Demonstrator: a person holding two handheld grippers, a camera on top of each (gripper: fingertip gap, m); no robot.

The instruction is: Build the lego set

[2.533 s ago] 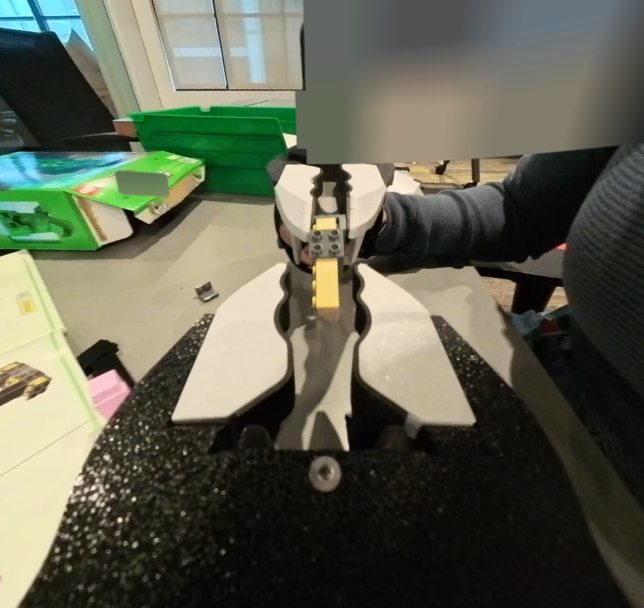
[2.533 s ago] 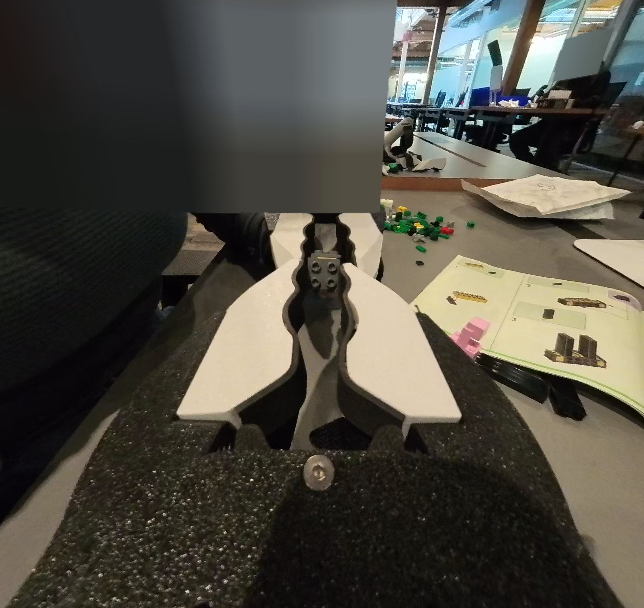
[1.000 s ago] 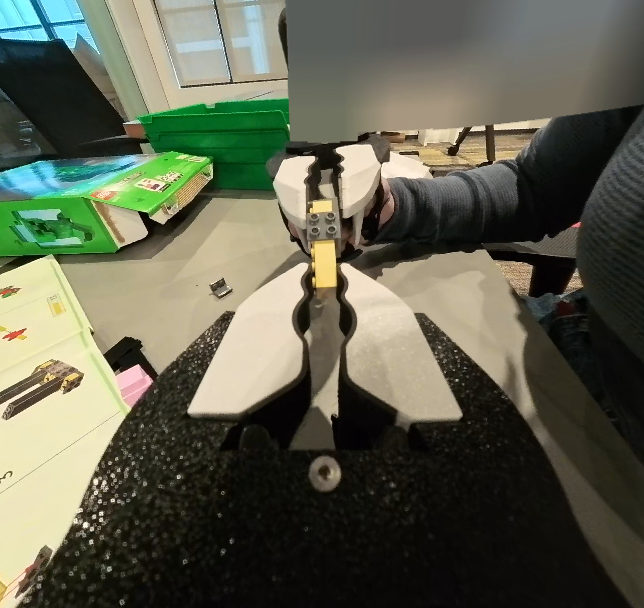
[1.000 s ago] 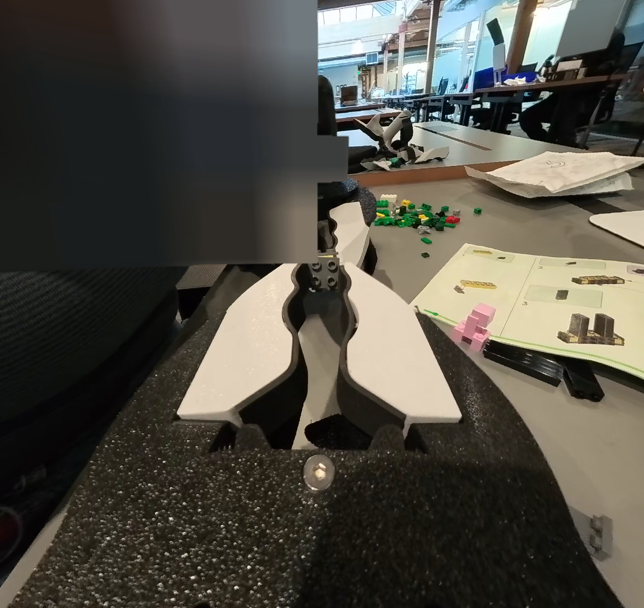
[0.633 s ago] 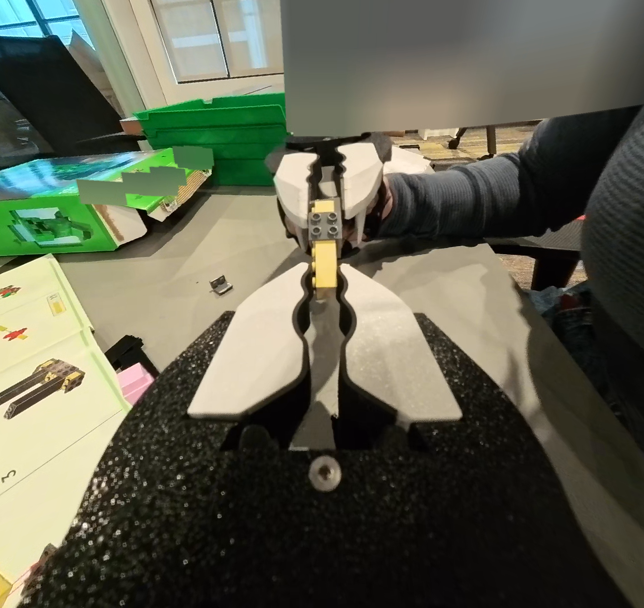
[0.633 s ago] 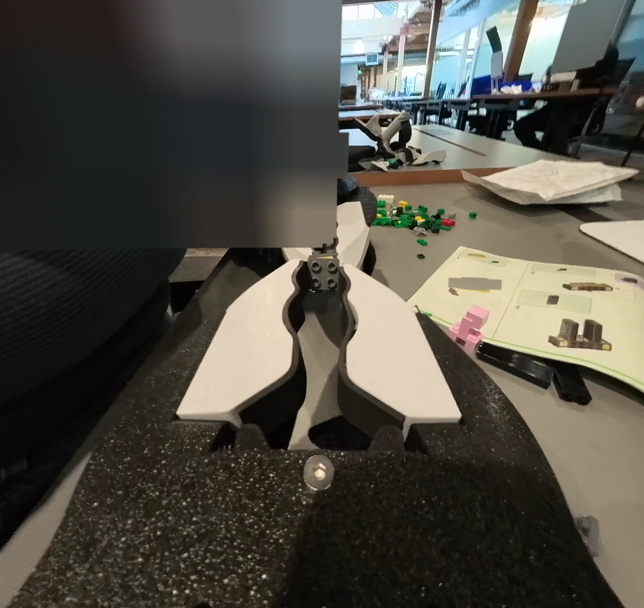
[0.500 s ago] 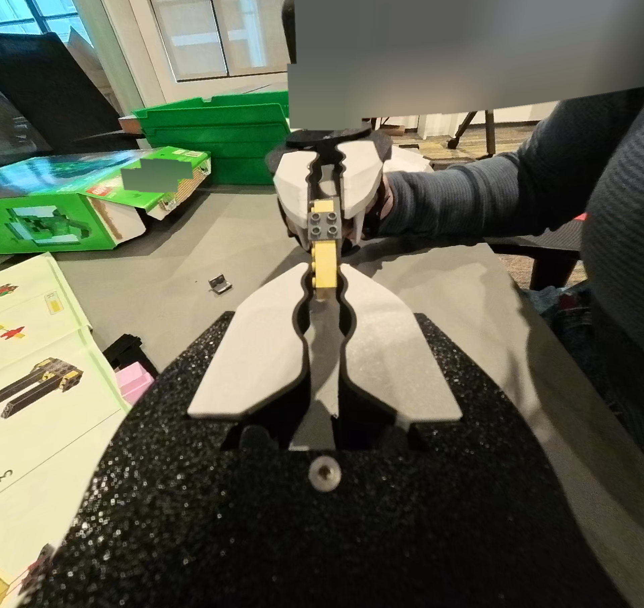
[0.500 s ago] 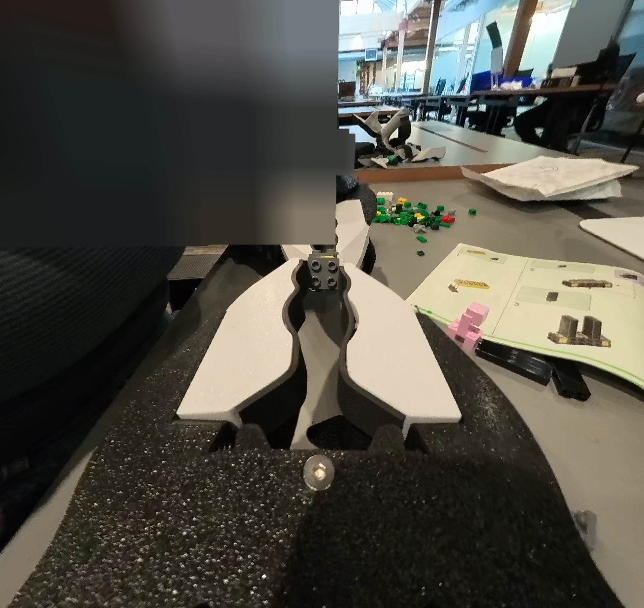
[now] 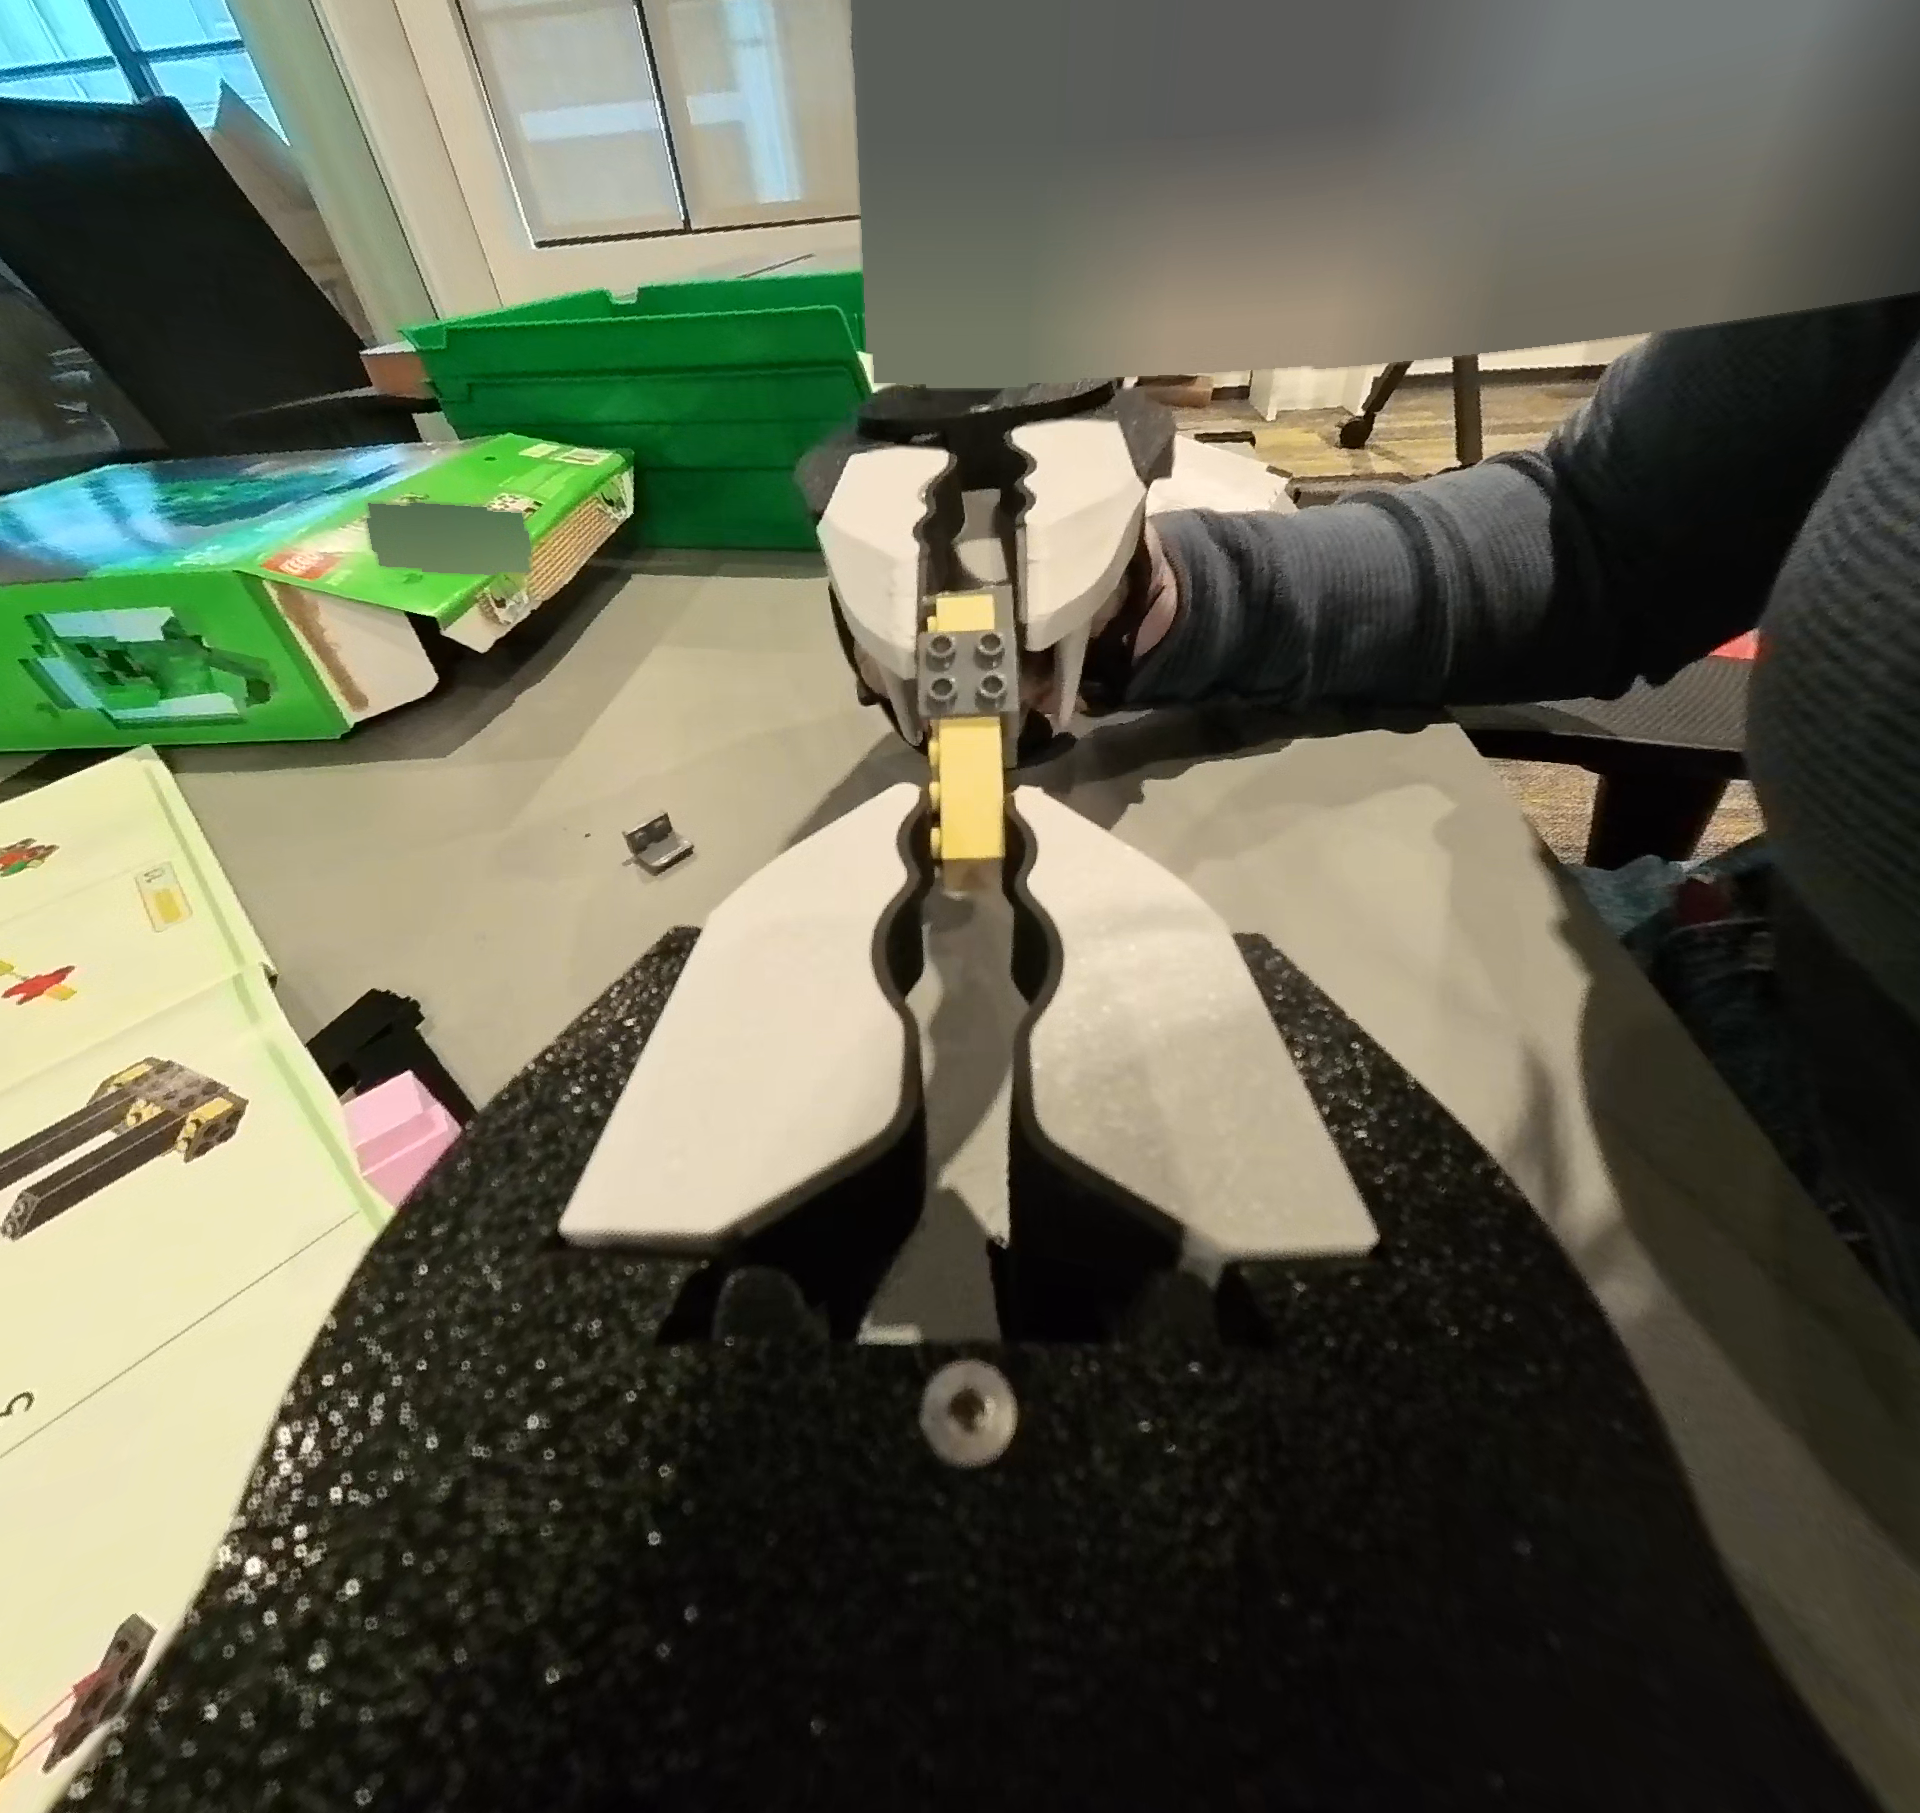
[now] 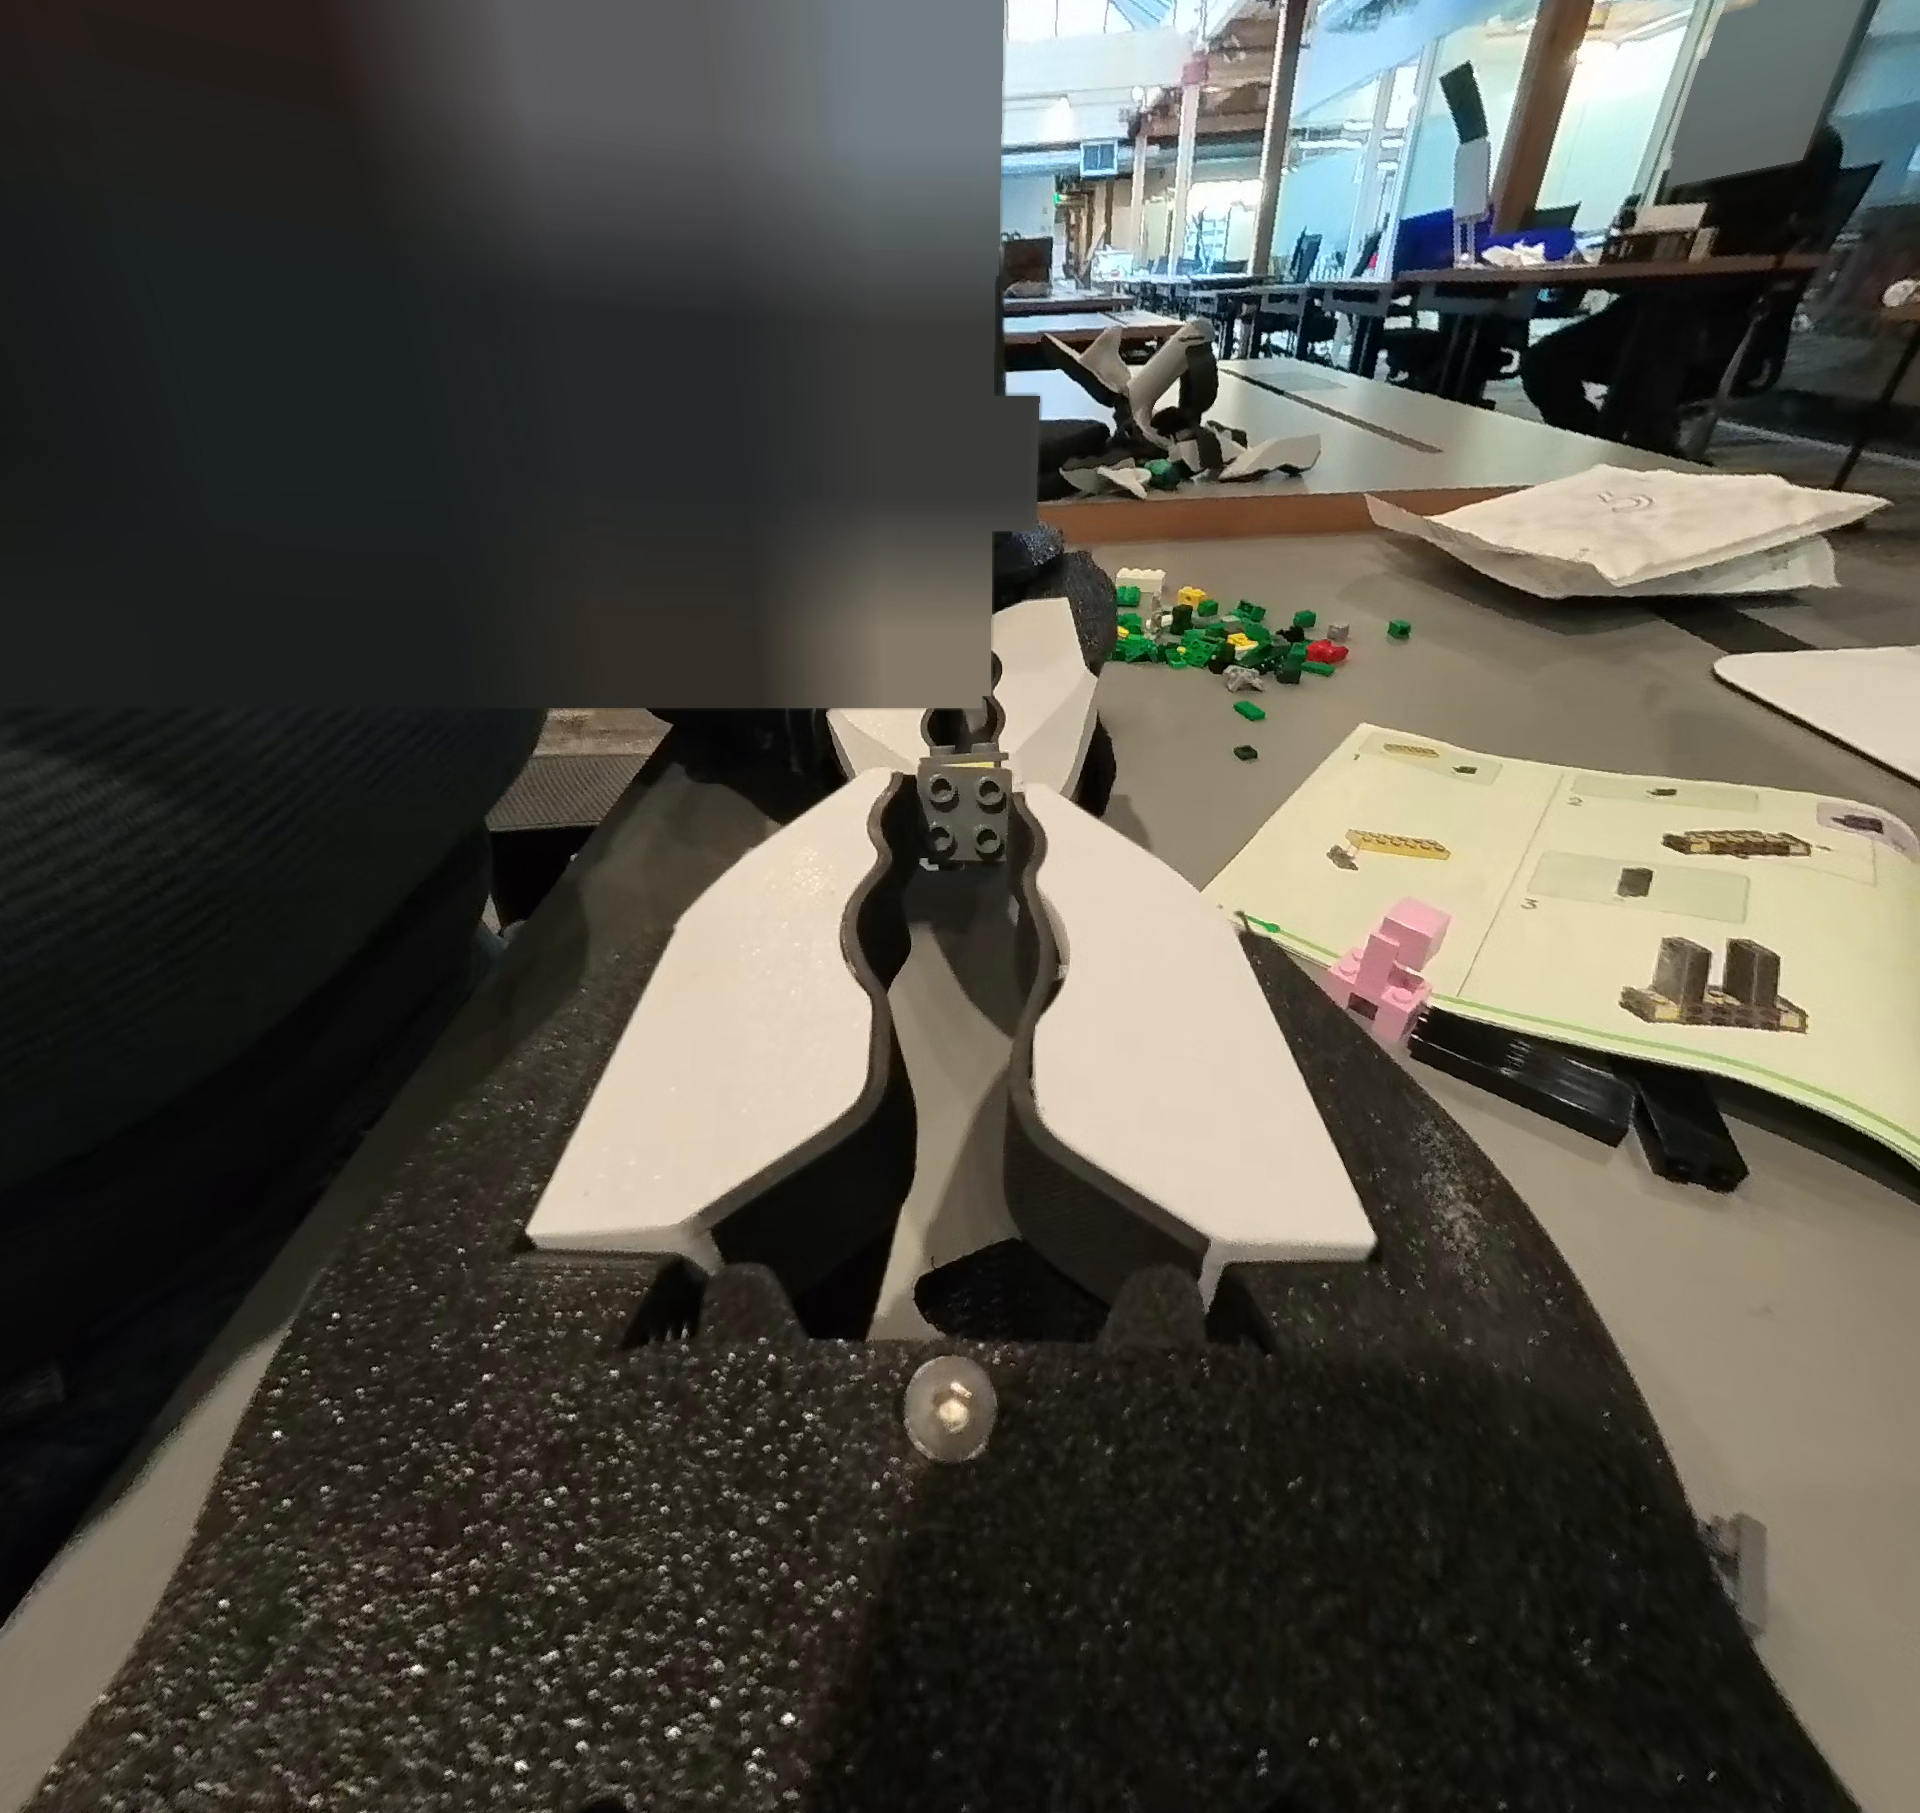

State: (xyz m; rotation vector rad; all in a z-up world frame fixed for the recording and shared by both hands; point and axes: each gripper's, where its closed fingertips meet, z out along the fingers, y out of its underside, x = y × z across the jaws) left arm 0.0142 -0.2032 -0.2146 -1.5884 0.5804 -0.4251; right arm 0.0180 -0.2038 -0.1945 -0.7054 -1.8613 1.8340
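My left gripper (image 9: 968, 833) is shut on one end of a long tan brick (image 9: 971, 787), held above the grey table. A dark grey 2x2 brick (image 9: 966, 667) sits on the tan brick's far end. My right gripper (image 10: 966, 807) faces the left one and is shut on that grey 2x2 brick (image 10: 966, 813); in the left wrist view it shows as the white gripper (image 9: 971, 558) held by a sleeved hand. A sliver of the tan brick (image 10: 977, 755) shows behind the grey one, with the left gripper's fingers (image 10: 1039, 698) beyond.
An open instruction booklet (image 10: 1621, 890) lies on the table over black long bricks (image 10: 1538, 1088), beside a pink build (image 10: 1387, 968). A pile of loose bricks (image 10: 1226, 636) lies farther off. A small grey bracket (image 9: 655, 841), a green box (image 9: 260, 600) and green bins (image 9: 644, 413) are behind. My two grippers' fingertips are within a few centimetres of each other. Left tips and right tips are each some 15 cm from the small grey bracket (image 9: 655, 841).
Both grippers have kept their hold on the joined bricks; the views have shifted only slightly and the grey brick stays on the tan brick's end.
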